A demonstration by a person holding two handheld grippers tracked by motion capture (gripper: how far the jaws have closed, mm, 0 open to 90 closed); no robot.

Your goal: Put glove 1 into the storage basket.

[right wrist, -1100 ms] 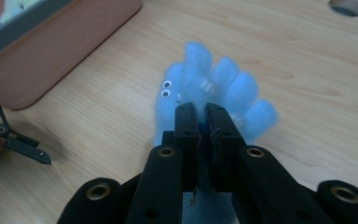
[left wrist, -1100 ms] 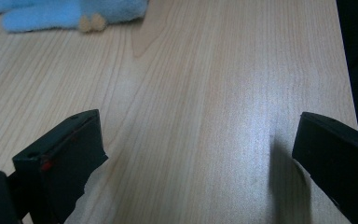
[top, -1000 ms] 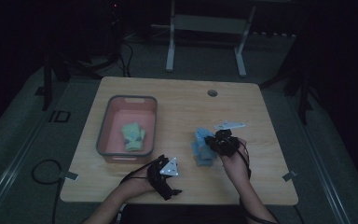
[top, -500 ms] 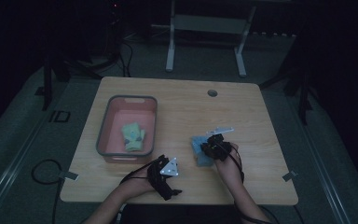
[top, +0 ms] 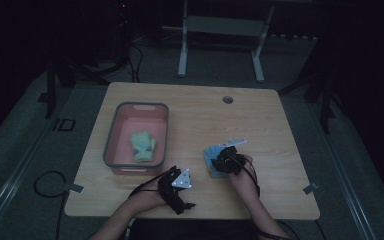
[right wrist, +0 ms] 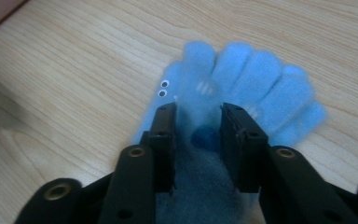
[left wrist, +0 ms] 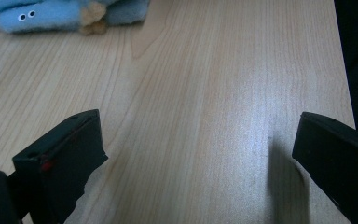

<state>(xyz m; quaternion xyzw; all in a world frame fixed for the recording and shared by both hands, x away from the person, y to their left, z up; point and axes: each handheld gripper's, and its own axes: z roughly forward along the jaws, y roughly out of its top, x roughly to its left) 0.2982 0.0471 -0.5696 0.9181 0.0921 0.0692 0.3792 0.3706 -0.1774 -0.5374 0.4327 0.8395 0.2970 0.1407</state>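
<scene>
1. The task's thing is a soft, light-blue fleece glove with small googly eyes (right wrist: 242, 88). It lies flat on the light wooden tabletop (top: 190, 110), right of the middle and towards the person's side; in the high view it shows as a pale blue patch (top: 211, 159) just beside the right hand.
2. I judge it very light, limp and not fragile. It will fold and droop when lifted, and the fuzzy pile should not slip between the pads. A single layer may pull away from the rest if pinched too shallowly.
3. The best hold looks to be the palm or cuff, where the fabric is thickest, rather than a single finger.
4. The glove's long axis runs from cuff to fingertips. In the right gripper view the cuff lies nearest the camera and the fingers fan away from it, up and to the right; the eyes sit on the left edge.
5. The right gripper (right wrist: 198, 123) stands over the palm end, its jaws having just been opening, with blue fabric between them; I cannot tell whether the pads press on it.
6. The left gripper (left wrist: 191, 154) is spread wide over bare wood, holding nothing.
7. A grey-rimmed pink plastic bin (top: 114, 137) on the left holds a pale green glove (top: 142, 146).
</scene>
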